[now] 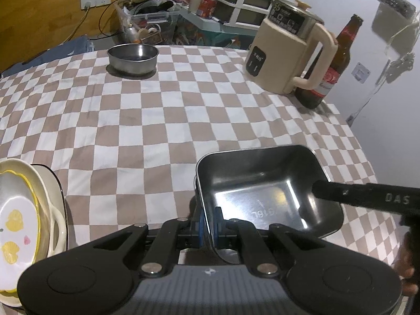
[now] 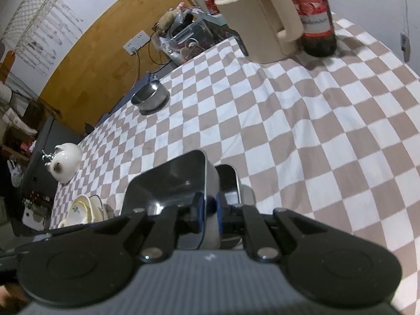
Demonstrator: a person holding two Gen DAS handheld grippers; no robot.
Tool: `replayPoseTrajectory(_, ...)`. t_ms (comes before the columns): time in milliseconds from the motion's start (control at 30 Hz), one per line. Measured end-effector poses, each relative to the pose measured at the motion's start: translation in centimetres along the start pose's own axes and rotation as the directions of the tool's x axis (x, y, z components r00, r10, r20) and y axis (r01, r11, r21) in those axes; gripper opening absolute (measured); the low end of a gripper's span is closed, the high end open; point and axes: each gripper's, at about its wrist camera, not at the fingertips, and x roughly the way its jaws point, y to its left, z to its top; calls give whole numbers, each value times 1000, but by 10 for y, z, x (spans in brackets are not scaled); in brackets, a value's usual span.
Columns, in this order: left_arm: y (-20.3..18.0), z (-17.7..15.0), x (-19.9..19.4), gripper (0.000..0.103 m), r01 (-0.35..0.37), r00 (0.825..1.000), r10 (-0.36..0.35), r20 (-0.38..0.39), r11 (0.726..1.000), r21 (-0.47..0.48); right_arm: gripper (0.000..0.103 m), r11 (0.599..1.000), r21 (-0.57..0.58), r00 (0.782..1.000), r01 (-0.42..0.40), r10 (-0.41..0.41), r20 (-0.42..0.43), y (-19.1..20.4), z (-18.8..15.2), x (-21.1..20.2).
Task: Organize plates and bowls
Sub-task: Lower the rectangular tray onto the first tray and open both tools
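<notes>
A rectangular steel tray (image 1: pixel 265 191) sits low over the checkered tablecloth, close in front of me. My left gripper (image 1: pixel 208 223) is shut on its near rim, with the blue pads on either side of the wall. My right gripper (image 2: pixel 208 210) is shut on the tray's (image 2: pixel 170 181) side wall; one of its black fingers (image 1: pixel 367 195) reaches in from the right in the left wrist view. A second steel tray (image 2: pixel 231 181) lies just behind or beneath the first. A round steel bowl (image 1: pixel 132 57) (image 2: pixel 151 95) stands at the far side. Stacked ceramic plates (image 1: pixel 23 210) (image 2: pixel 81 210) rest at the left.
A cream electric kettle (image 1: pixel 286 50) and a brown beer bottle (image 1: pixel 338 60) stand at the far right corner. A white ceramic teapot (image 2: pixel 65 162) sits near the table's left edge. Clutter, a clear box (image 1: pixel 152 18) and drawers lie beyond the table.
</notes>
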Motion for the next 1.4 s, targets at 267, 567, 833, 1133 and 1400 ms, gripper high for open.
replayPoseTrajectory(267, 1, -2, 16, 8, -1, 999, 2, -43, 1000, 4, 16, 997, -75, 1000, 13, -11, 22, 10, 3, -3)
replayPoseTrajectory(567, 7, -1, 25, 8, -2, 998, 1, -64, 1000, -6, 17, 999, -45, 1000, 4, -4, 1, 5, 3, 5)
replayPoseTrajectory(833, 8, -5, 35, 8, -5, 994, 4, -105, 1000, -7, 15, 999, -18, 999, 29, -29, -32, 1, -4, 16)
replayPoseTrajectory(1133, 13, -5, 38, 13, -5, 994, 1, -114, 1000, -30, 11, 995, -20, 993, 98, -100, -60, -6, -9, 30)
replayPoseTrajectory(1400, 12, -5, 39, 11, 6, 994, -10, -113, 999, -36, 11, 997, -4, 990, 83, -83, -114, -15, -17, 42)
